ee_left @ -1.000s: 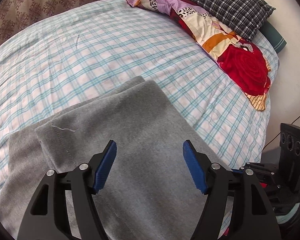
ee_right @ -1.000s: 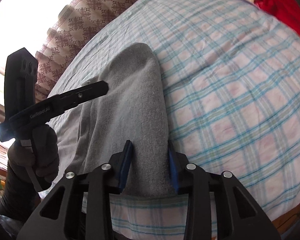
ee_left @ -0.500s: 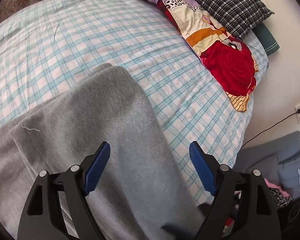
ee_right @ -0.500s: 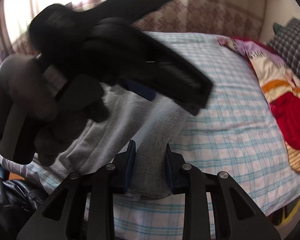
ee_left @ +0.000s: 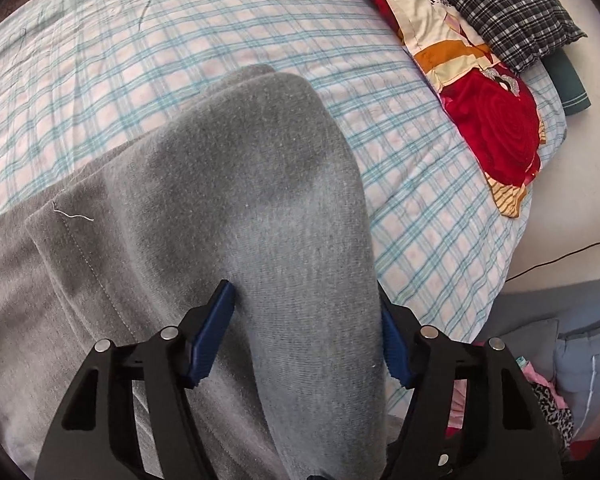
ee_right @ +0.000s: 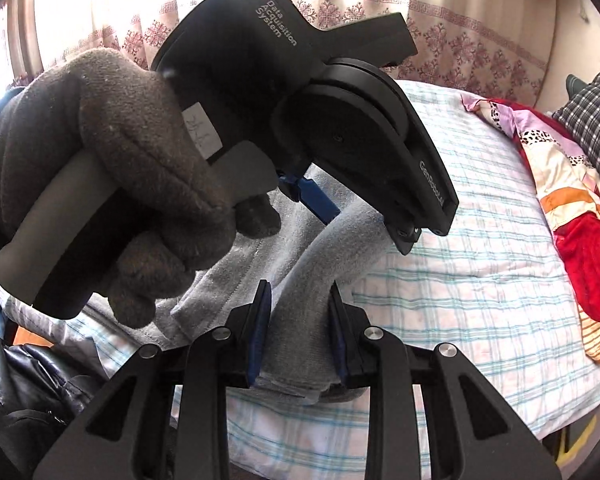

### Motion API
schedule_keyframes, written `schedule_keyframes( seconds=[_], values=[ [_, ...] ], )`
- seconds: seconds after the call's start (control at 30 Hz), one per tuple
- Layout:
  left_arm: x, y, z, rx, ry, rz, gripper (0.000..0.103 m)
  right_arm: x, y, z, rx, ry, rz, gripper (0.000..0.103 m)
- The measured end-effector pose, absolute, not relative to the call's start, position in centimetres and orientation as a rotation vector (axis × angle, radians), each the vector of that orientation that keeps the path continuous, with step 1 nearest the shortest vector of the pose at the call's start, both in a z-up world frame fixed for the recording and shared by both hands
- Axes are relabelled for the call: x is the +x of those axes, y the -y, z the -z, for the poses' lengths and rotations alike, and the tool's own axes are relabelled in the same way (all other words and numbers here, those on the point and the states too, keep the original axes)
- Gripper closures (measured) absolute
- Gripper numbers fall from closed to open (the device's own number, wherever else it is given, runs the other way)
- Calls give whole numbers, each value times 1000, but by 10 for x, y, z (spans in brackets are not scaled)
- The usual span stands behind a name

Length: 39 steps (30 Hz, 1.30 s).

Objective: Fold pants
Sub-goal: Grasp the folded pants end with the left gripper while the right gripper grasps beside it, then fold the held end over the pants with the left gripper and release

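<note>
Pants gathered between both grippers, ready for the fold

Your right gripper (ee_right: pixel 298 332) is clamped on the grey pants (ee_left: pixel 236 208) at the bed's near edge; your left gripper (ee_left: pixel 306 332), jaws just narrowing, straddles the raised fold. Press both sides evenly, then lay flat.

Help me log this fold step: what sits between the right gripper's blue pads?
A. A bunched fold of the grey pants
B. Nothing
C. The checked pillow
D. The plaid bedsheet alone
A: in the right wrist view the right gripper has its blue pads pressed on either side of a bunched fold of the grey pants, raised off the plaid bedsheet.
</note>
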<state>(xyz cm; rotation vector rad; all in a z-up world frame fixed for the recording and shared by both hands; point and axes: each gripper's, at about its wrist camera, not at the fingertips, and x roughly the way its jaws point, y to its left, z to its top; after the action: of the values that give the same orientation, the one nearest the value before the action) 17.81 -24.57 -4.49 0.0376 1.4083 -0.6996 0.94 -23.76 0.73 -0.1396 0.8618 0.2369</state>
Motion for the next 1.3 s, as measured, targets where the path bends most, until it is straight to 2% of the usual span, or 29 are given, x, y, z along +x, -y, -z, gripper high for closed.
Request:
schedule_keyframes(
  seconds=[0.07, 0.17, 0.33, 0.37, 0.4, 0.47, 0.5, 0.7, 0.73, 0.77, 0.87, 0.93, 0.97, 1.0, 1.03, 1.3],
  values=[
    [178, 246, 44, 37, -1411, 697, 34, 11, 234, -8, -137, -862, -244, 76],
    [179, 244, 42, 20, -1436, 709, 26, 13, 228, -7, -142, -866, -261, 76],
    [179, 235, 31, 28, -1385, 718, 27, 12, 214, -10, -140, -871, -276, 76],
    [177, 233, 29, 42, -1366, 721, 32, 11, 211, -11, -132, -871, -280, 76],
    [175, 231, 27, 56, -1355, 722, 46, 12, 211, -12, -122, -872, -283, 76],
    [172, 226, 25, 73, -1338, 718, 60, 15, 210, -15, -108, -872, -290, 76],
    [170, 222, 23, 74, -1326, 715, 63, 15, 209, -16, -106, -873, -293, 76],
    [165, 194, 19, 21, -1313, 717, 63, 13, 191, -18, -133, -876, -323, 79],
    [163, 189, 17, 3, -1304, 726, 67, 12, 188, -18, -137, -875, -326, 79],
    [162, 184, 16, -19, -1296, 735, 76, 12, 185, -20, -140, -871, -332, 79],
    [159, 161, 8, -96, -1260, 748, 82, 11, 183, -26, -132, -862, -352, 79],
    [158, 147, 5, -136, -1242, 748, 83, 13, 189, -32, -81, -868, -375, 76],
    [157, 138, 4, -159, -1237, 749, 84, 14, 192, -35, -50, -876, -382, 62],
    [155, 129, 3, -185, -1231, 750, 84, 16, 195, -38, -30, -880, -378, 40],
    [154, 119, 2, -202, -1226, 748, 84, 17, 201, -42, -9, -876, -364, 34],
    [147, 41, -8, -333, -1171, 724, 85, 20, 240, -54, 213, -878, -391, 33]
  ],
)
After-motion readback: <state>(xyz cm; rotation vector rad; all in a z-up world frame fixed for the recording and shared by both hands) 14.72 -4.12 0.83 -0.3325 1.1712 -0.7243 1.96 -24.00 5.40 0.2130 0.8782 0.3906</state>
